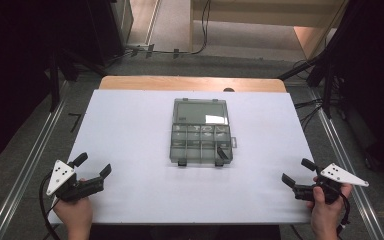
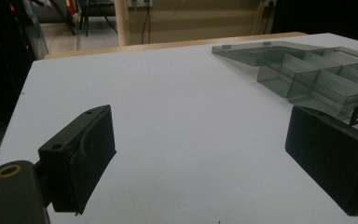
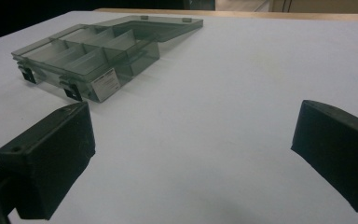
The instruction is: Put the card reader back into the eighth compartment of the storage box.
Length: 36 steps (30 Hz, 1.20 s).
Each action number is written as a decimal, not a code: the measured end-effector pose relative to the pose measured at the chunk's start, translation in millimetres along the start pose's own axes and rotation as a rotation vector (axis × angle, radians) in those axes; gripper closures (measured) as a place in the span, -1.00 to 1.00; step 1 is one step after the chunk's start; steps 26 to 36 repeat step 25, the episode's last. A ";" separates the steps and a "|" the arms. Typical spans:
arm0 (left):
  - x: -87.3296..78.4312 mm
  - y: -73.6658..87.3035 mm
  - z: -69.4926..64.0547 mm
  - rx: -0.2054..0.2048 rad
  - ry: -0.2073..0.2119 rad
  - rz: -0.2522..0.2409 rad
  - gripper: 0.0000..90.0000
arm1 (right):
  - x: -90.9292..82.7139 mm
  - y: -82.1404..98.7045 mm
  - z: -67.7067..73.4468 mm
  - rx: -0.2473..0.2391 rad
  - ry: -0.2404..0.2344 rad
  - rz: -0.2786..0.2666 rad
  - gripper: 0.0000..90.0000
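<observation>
Open compartment box (image 1: 200, 131) lies ahead, between left gripper (image 1: 92, 165) and right gripper (image 1: 297, 171); both fingers wide, empty, about equally near.

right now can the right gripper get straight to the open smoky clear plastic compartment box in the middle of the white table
Probably yes. The right gripper is open, holds nothing, and only bare white table lies between it and the open smoky clear plastic compartment box, whose black latches face the person's side.
</observation>
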State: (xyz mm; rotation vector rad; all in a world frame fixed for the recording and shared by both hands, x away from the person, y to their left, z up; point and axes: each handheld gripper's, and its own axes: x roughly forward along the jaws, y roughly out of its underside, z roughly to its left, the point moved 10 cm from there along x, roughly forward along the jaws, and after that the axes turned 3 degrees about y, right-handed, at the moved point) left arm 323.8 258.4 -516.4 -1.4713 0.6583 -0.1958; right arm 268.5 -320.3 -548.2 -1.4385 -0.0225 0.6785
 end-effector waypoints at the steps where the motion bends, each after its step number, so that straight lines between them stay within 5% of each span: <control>1: -0.3 -0.1 0.2 -0.002 0.000 -0.001 -0.81 | -1.4 0.8 -2.3 -0.002 0.003 -0.004 -1.00; 16: -1.4 0.9 -4.7 0.015 0.022 -0.002 -0.81 | -12.5 9.9 -17.5 0.058 0.037 -0.023 -1.00; 36: 1.5 0.1 -2.3 0.010 0.019 0.007 -0.81 | -8.5 10.3 -16.9 0.041 0.036 -0.010 -1.00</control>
